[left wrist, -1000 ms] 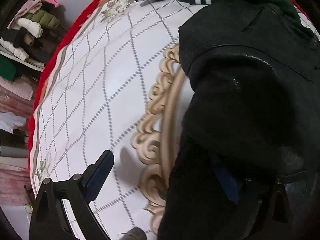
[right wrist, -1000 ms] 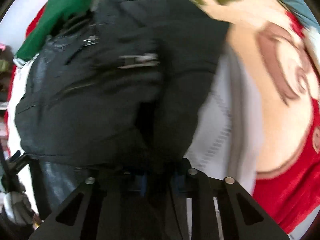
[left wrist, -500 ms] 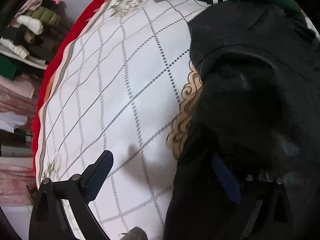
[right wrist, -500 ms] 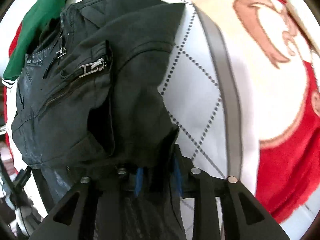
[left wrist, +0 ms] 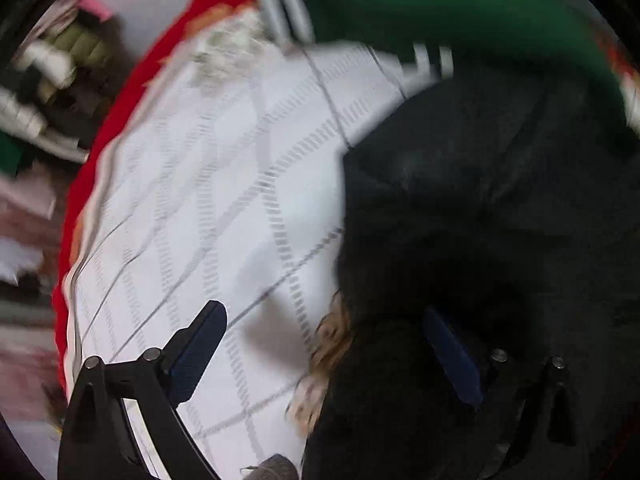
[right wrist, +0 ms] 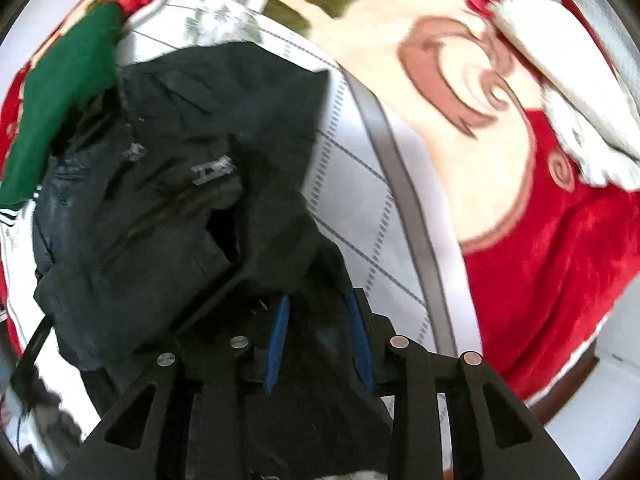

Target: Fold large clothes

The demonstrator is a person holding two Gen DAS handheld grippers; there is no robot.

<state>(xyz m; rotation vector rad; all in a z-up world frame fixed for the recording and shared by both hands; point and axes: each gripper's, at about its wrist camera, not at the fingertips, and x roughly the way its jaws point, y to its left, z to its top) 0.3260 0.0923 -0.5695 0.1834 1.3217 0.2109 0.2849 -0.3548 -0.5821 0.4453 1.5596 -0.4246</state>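
Note:
A black jacket (right wrist: 180,184) with metal zip pulls lies bunched on a white quilted sheet (right wrist: 352,208). My right gripper (right wrist: 318,340) points straight down over its near edge. The jaws are opening, with a fold of jacket cloth between the blue pads (right wrist: 276,344) and drawn up toward them. The left wrist view is blurred. There my left gripper (left wrist: 324,356) stands wide open, one finger (left wrist: 196,352) over the sheet (left wrist: 208,200) and the other finger (left wrist: 452,360) over the jacket (left wrist: 500,220). Its pads press on nothing.
A green garment (left wrist: 440,4) with white stripes lies past the jacket, also seen as green cloth (right wrist: 60,96) in the right wrist view. A red and cream blanket (right wrist: 540,220) covers the bed beside the sheet. Stacked clothes on shelves (left wrist: 40,100) stand beyond the bed's edge.
The right gripper has risen and rolled, its pads a little wider, with jacket cloth still between them. The left gripper has slid across the sheet, still wide open; its view is now blurred.

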